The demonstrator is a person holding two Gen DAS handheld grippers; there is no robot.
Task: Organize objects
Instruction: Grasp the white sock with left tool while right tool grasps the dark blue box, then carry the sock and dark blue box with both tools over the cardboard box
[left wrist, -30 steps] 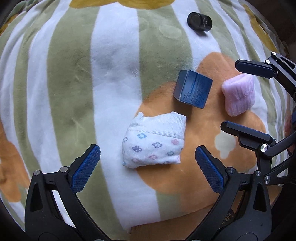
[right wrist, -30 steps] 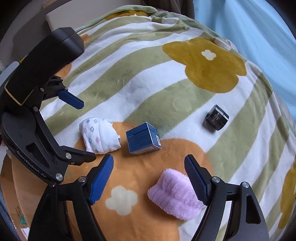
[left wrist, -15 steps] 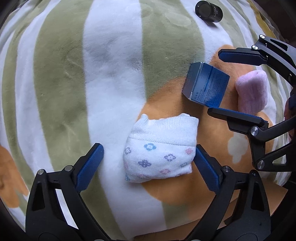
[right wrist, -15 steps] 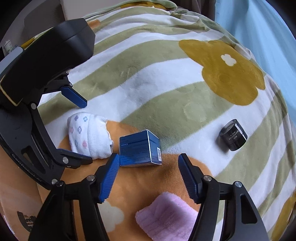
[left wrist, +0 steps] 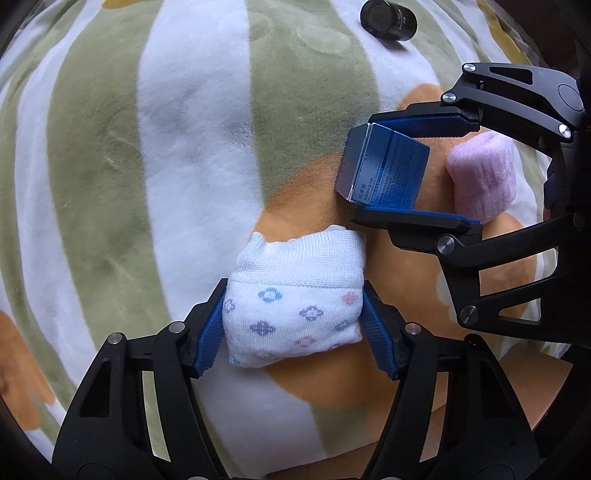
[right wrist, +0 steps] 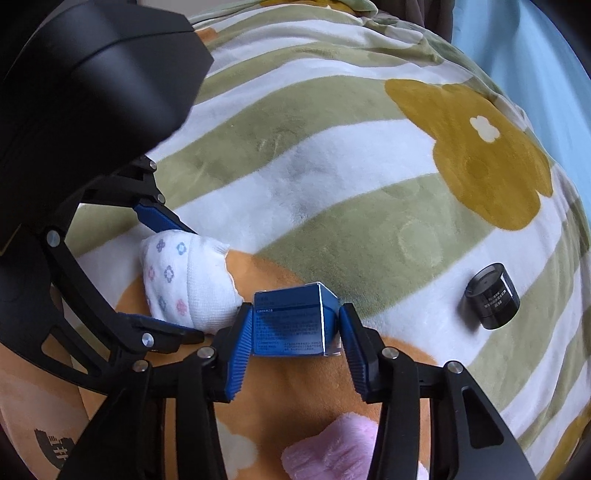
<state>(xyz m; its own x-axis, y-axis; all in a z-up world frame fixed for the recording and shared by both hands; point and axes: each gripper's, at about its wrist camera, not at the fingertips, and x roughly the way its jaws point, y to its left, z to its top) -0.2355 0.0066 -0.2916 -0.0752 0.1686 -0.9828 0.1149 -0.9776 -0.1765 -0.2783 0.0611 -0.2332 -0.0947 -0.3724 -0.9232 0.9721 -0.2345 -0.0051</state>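
My left gripper [left wrist: 293, 325] is shut on a white sock bundle with small flower prints [left wrist: 295, 295], which rests on the striped blanket [left wrist: 177, 155]. The bundle also shows in the right wrist view [right wrist: 188, 280]. My right gripper [right wrist: 291, 339] is shut on a blue box [right wrist: 295, 321], its pads against both sides. The box also shows in the left wrist view [left wrist: 388, 170], between the right gripper's fingers [left wrist: 417, 218]. The box stands just right of the sock bundle.
A pink fluffy roll [left wrist: 484, 177] lies behind the blue box, seen low in the right wrist view [right wrist: 328, 450]. A black cylinder [right wrist: 493, 301] lies on the blanket to the right, far top in the left wrist view [left wrist: 388, 20]. Blue fabric [right wrist: 546, 48] borders the blanket.
Both grippers moved forward and closed: the left onto the sock bundle, the right past the pink roll onto the blue box.
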